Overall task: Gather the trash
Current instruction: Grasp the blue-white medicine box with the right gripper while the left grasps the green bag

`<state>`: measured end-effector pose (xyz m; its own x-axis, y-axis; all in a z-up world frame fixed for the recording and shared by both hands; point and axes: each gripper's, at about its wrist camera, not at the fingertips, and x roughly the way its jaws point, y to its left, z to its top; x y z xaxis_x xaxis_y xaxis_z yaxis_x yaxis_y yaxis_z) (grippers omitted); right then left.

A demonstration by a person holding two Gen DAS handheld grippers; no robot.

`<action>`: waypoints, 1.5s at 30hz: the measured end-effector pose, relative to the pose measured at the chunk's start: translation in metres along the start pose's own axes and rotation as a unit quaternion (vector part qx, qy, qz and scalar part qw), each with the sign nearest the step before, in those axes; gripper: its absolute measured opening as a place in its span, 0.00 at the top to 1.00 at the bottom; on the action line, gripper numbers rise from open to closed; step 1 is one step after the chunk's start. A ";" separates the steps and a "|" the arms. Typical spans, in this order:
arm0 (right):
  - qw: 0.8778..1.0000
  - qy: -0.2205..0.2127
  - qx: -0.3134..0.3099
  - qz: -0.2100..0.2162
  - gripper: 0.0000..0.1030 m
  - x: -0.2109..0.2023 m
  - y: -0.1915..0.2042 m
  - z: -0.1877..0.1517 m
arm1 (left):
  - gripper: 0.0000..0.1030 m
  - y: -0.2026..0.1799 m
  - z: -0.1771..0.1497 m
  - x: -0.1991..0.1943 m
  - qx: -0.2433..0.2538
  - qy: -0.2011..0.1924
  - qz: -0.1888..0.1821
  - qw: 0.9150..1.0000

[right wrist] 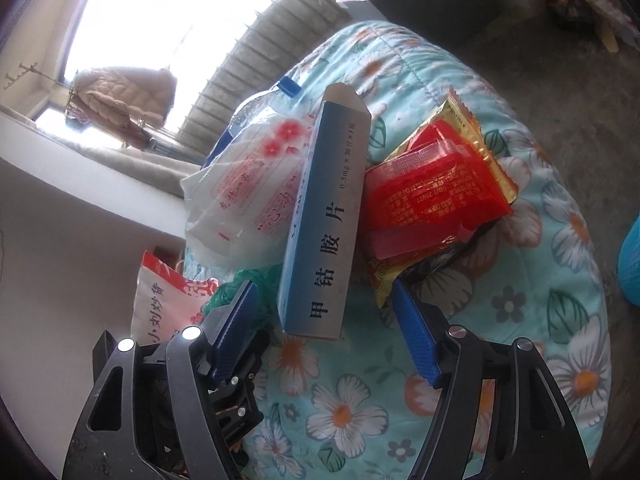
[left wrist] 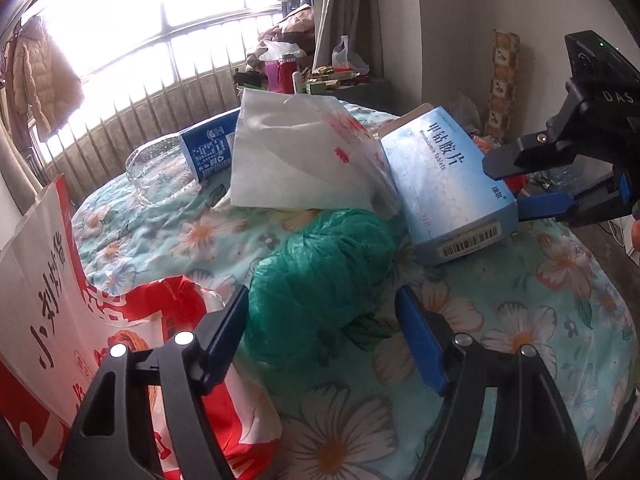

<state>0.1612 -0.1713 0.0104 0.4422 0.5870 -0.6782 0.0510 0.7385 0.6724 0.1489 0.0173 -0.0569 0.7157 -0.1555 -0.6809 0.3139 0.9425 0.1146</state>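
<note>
From my left wrist view, my left hand-held gripper stands open over the flowered bed, its jaws on either side of a crumpled green bag but not pressing it. I judge the bag light, soft and slippery; it should squash as I close, so I would take it across the thick middle of the bunch. It is a rounded wad with no clear long axis. Beyond it lie a white bag, a blue bottle and a pill box, which leans with its barcoded end toward me and its long axis running away to the upper left. My right hand-held gripper sits at the box's right edge, jaws apart.

From my right wrist view, that gripper is open too, the near end of the box just ahead of the gap, untouched. The box runs lengthwise away from me, slightly tilted. It looks like light, stiff card that could dent; I would pinch its narrow sides near this end. A red wrapper lies just right of it, thin and crinkly.
</note>
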 end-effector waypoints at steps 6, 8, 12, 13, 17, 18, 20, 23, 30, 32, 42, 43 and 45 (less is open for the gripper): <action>1.000 0.010 0.008 -0.003 0.52 0.004 -0.006 0.002 | 0.42 -0.003 0.003 0.005 0.016 0.010 0.022 1.000; 1.000 0.011 0.009 0.001 0.57 0.005 -0.006 0.004 | 0.46 -0.004 0.002 0.005 0.021 0.012 0.028 0.999; 1.000 0.013 0.012 0.015 0.69 0.003 -0.006 0.002 | 0.51 -0.006 0.001 0.004 0.021 0.014 0.031 0.999; 1.000 0.012 0.012 0.018 0.70 0.002 -0.006 0.001 | 0.52 -0.006 0.001 0.003 0.021 0.015 0.030 0.999; 0.999 0.010 0.013 0.030 0.71 -0.004 -0.006 0.000 | 0.53 -0.007 -0.002 -0.004 0.020 0.015 0.023 0.999; 0.999 0.009 0.014 0.033 0.71 -0.006 -0.006 -0.001 | 0.53 -0.007 -0.002 -0.006 0.019 0.015 0.020 1.000; 0.999 0.008 0.015 0.039 0.71 -0.009 -0.006 -0.002 | 0.54 -0.006 -0.003 -0.010 0.015 0.014 0.015 1.000; 0.999 0.007 0.017 0.051 0.71 -0.014 -0.006 -0.005 | 0.55 -0.005 -0.005 -0.018 0.005 0.011 0.006 1.000; 0.997 0.022 -0.069 0.000 0.69 -0.024 0.016 -0.023 | 0.55 0.000 -0.011 -0.035 -0.010 0.008 -0.008 1.000; 0.992 0.035 -0.114 -0.030 0.68 -0.021 0.028 -0.032 | 0.55 0.000 -0.012 -0.037 -0.013 0.009 -0.013 1.000; 0.994 0.028 -0.095 -0.049 0.47 0.004 0.029 -0.024 | 0.55 0.000 -0.015 -0.038 -0.025 0.009 -0.025 0.999; 0.994 0.025 -0.092 -0.051 0.47 0.004 0.028 -0.025 | 0.55 0.000 -0.014 -0.038 -0.025 0.008 -0.025 0.999; 0.995 0.025 -0.090 -0.045 0.47 0.007 0.029 -0.025 | 0.55 0.001 -0.014 -0.037 -0.027 0.008 -0.026 0.999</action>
<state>0.1431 -0.1380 0.0176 0.3977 0.5285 -0.7500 -0.0748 0.8334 0.5476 0.1141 0.0286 -0.0421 0.6890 -0.1994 -0.6968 0.3154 0.9481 0.0406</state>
